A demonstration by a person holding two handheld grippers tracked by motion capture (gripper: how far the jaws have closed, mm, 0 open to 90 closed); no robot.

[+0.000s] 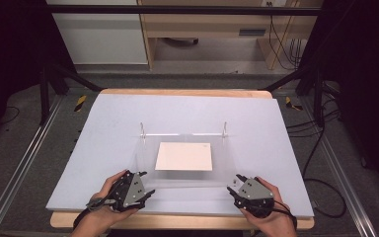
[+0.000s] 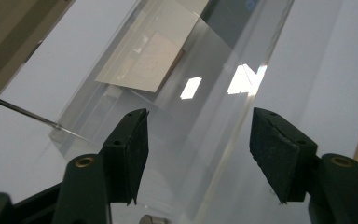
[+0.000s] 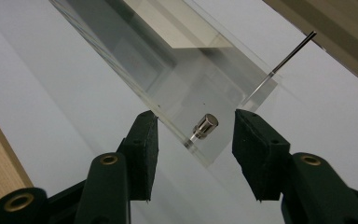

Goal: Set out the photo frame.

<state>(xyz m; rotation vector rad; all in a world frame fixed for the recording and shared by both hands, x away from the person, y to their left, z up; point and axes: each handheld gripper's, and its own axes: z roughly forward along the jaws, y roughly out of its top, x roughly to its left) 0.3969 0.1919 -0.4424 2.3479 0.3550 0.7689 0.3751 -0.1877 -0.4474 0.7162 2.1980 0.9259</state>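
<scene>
A clear acrylic panel [image 1: 227,158] lies on the pale mat [image 1: 103,128], with a white card [image 1: 184,156] under or on it and two small posts at its far edge. My left gripper [image 1: 148,182] is at the panel's near left corner. In the left gripper view its jaws [image 2: 198,135] stand apart over the clear panel [image 2: 205,93], and a metal stud [image 2: 149,219] shows low between them. My right gripper [image 1: 233,183] is at the near right corner. Its jaws [image 3: 196,116] straddle a metal stud [image 3: 206,125] on the panel's corner [image 3: 168,79] without touching it.
The mat covers a wooden tabletop [image 1: 187,92] framed by aluminium rails [image 1: 19,168]. A thin metal rod [image 3: 291,51] sticks up at the panel's far corner. Cables [image 1: 321,148] lie on the floor to the right. Furniture stands beyond the table.
</scene>
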